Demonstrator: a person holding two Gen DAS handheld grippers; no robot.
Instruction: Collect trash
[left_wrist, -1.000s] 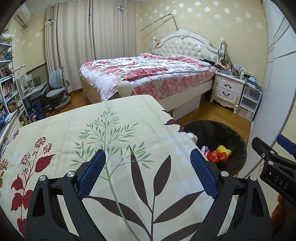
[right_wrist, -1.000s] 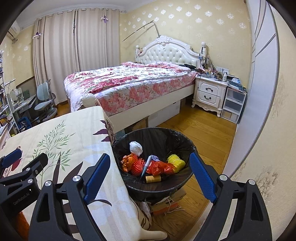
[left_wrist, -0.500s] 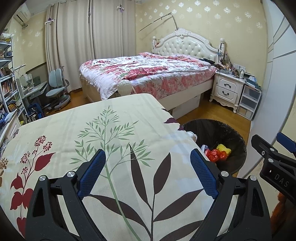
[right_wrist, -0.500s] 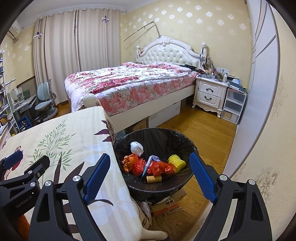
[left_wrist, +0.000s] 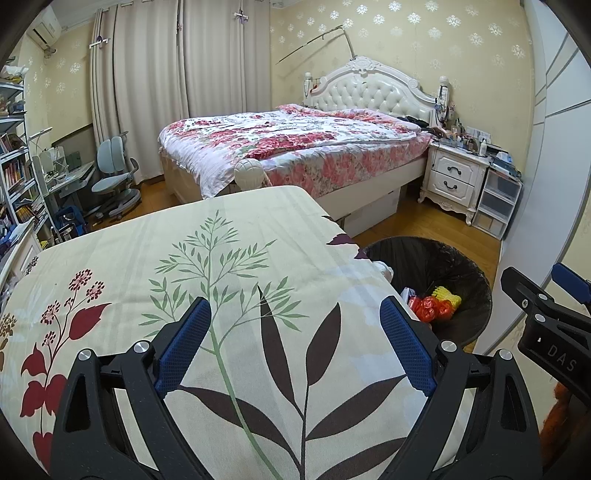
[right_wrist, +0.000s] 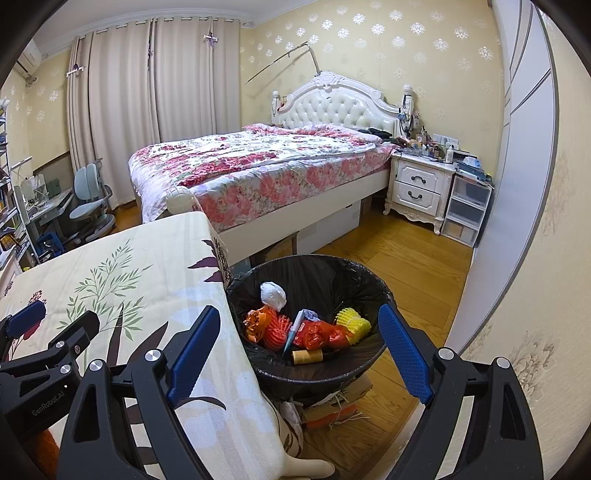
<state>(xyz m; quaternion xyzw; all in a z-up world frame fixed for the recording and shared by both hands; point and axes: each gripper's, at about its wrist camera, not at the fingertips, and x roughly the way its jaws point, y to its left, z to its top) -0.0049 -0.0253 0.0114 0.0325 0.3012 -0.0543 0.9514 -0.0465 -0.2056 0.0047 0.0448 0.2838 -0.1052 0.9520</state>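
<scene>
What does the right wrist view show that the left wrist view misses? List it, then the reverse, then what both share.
Only the right wrist view shows the white wad, the pen and the spool inside the bin. Only the left wrist view shows the tablecloth's red flowers in full. Both show the yellow net, the bed, and both open grippers: the left gripper and the right gripper.

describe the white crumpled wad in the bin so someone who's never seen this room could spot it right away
Start at the table with the leaf-print cloth; the black-lined trash bin stands on the floor at its right edge. Inside, near the back on the table side, lies the white crumpled wad. It is the only white ball-shaped piece, sitting above the orange mesh scraps, with the yellow mesh piece across the bin.
</scene>
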